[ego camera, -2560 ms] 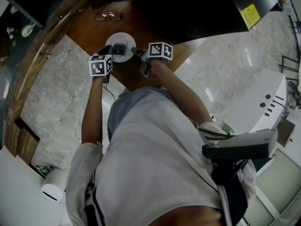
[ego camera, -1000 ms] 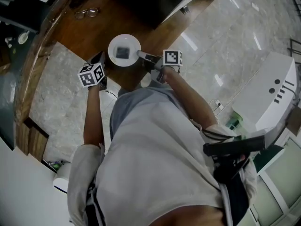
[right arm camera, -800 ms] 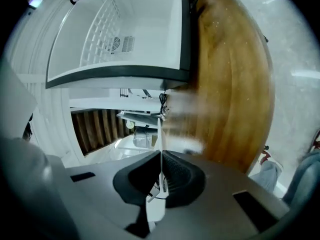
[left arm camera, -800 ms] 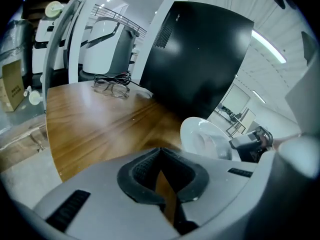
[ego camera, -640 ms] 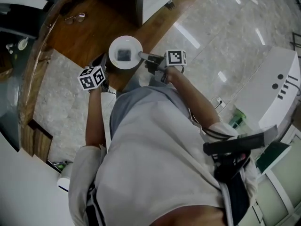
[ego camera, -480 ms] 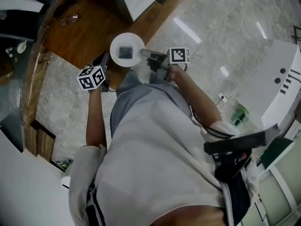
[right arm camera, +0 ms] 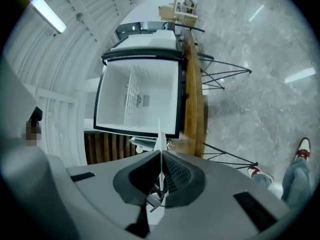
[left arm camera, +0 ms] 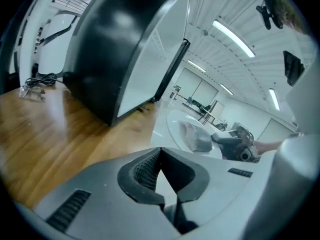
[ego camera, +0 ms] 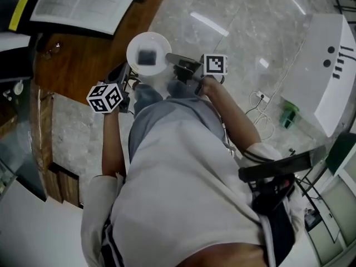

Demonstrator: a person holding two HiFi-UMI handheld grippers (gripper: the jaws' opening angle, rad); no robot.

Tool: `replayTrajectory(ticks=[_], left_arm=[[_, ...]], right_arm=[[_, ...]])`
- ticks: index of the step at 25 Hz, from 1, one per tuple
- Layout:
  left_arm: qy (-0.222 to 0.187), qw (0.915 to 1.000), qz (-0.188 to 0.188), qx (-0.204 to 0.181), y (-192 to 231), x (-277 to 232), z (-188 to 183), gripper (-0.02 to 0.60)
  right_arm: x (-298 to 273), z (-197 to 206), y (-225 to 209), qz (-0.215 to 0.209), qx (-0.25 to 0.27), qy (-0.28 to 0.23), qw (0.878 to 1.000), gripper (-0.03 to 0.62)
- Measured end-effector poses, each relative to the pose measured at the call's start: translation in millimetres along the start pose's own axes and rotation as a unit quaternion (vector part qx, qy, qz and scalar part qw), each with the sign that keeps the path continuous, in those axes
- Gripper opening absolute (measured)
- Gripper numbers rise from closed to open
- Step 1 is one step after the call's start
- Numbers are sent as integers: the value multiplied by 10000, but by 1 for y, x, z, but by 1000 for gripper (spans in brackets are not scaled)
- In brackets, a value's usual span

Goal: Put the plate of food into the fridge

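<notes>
A white plate (ego camera: 156, 42) with a dark piece of food (ego camera: 147, 56) hangs in the air past the wooden table's (ego camera: 72, 65) edge, over the stone floor. My right gripper (ego camera: 168, 58) is shut on the plate's right rim. In the right gripper view the rim shows edge-on as a thin white line (right arm camera: 159, 134) between the pads of that gripper (right arm camera: 160, 154). My left gripper (ego camera: 125, 71) is just left of the plate, apart from it, shut and empty (left arm camera: 159, 153). The fridge (right arm camera: 137, 96) stands open with a white inside. In the left gripper view the plate (left arm camera: 176, 129) and food (left arm camera: 197, 138) lie ahead.
The fridge's black body (left arm camera: 115, 49) stands on the wooden table with a pair of glasses (left arm camera: 35, 91) beside it. A white appliance (ego camera: 328, 43), a green item (ego camera: 289, 115) and cables (ego camera: 261, 102) sit on the floor to the right. Thin metal legs (right arm camera: 225, 71) stand below the table.
The plate has left the table and now hangs beyond its edge in the right gripper alone. The left gripper has come off it. The view has swung, bringing the open fridge in.
</notes>
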State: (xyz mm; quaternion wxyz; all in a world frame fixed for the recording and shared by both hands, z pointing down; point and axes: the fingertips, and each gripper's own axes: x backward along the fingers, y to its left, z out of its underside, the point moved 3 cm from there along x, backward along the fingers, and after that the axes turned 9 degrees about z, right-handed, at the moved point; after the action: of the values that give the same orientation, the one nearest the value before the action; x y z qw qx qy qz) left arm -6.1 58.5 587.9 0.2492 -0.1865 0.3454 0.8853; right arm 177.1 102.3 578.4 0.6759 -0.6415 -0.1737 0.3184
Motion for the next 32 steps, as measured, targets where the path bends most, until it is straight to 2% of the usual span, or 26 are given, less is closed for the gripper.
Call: replayTrajectory(ticks=[3,7,12,15,20,27,32], left_arm=[[64,9994,293,-163,-44,-59,-4,18],[-26,9978,617,-246,-94,-99,-16,18],[-10,9947,657,-787,-135,-132,-47,18],[-78,9957,432,-818,-136,-153,-78,18],[-460,9952,174,-846,-146,-167,-112,18],[-880,9911,73,-999,-155,-161,-131,18],[-1255,9849,-85,-1191,-136,-177,-203,18]], right_arm=[[61,-28,-16,9,-44,-310,9995,23],[120,-46,-13,-170,-212,-672,9974,23],[162,-82,-1,-171,-106,-1042,9944,23],[165,-119,7,-267,-239,-1164,9926,23],[159,-155,19,-423,-448,-1152,9914,23],[145,-178,47,-463,-331,-1050,9928,23],[102,-256,76,-441,-260,-791,9955,23]])
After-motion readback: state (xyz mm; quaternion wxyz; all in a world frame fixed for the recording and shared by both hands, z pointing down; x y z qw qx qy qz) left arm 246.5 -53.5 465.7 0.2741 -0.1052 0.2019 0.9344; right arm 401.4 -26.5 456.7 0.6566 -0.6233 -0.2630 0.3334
